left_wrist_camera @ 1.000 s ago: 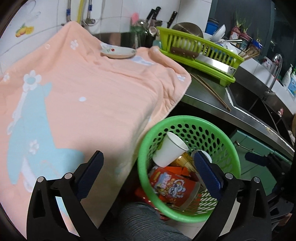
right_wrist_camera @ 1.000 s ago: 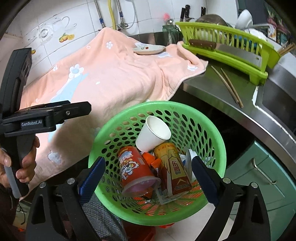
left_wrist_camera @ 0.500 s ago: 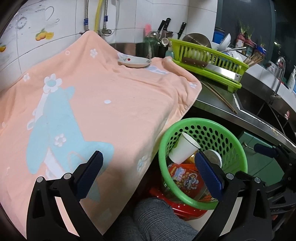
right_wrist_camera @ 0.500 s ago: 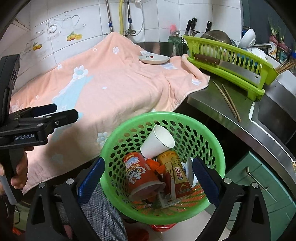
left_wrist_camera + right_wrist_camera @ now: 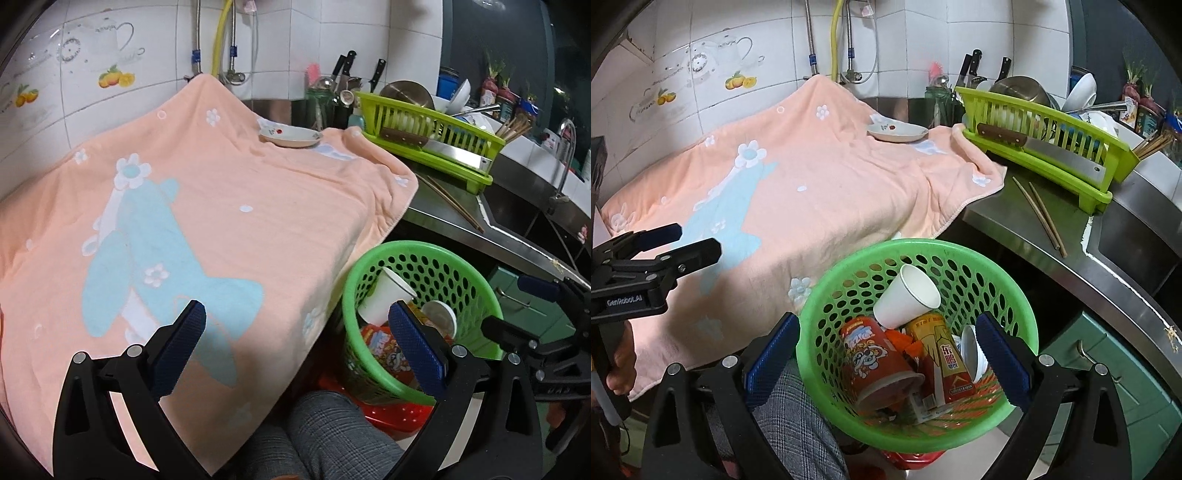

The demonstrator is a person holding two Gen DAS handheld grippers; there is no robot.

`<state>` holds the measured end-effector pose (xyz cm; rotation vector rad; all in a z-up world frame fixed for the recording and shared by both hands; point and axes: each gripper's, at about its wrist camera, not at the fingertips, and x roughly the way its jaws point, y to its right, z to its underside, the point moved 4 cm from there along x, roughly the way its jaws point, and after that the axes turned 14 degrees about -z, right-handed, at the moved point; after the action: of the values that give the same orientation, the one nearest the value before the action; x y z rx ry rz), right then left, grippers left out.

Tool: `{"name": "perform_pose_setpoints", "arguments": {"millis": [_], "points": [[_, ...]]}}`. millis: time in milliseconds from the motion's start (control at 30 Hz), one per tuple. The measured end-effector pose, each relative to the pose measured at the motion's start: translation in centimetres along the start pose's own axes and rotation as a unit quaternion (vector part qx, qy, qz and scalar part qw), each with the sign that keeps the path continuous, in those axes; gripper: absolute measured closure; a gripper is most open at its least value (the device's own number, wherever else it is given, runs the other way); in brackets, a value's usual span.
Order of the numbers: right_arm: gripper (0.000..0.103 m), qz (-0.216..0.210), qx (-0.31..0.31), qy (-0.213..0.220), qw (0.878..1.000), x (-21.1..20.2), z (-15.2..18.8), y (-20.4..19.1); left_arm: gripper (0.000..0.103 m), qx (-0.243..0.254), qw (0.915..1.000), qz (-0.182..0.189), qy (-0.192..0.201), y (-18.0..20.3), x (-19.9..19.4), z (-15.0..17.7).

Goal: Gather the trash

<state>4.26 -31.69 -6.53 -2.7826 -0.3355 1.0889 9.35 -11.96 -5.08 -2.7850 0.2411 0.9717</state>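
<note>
Evidently the green perforated basket [image 5: 916,347] of cups and cans sits directly below the right gripper [image 5: 888,354], nearer than the left gripper [image 5: 295,343]; both gape wide, empty.

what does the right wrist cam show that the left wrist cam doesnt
Only the right wrist view shows the yellow drink carton in the basket and the person's hand on the left gripper's handle. Only the left wrist view shows the faucet at the far right. Both share the green basket, white paper cup, peach towel, small plate and both grippers, left and right, open.
</note>
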Motion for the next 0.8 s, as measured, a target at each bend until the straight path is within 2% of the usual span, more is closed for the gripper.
{"name": "perform_pose_setpoints", "arguments": {"millis": [800], "points": [[0.01,-0.003,0.017,0.008,1.0,-0.23,-0.82,0.41,0.005,0.003,0.9999,-0.011,0.009,-0.64,-0.79,0.41]]}}
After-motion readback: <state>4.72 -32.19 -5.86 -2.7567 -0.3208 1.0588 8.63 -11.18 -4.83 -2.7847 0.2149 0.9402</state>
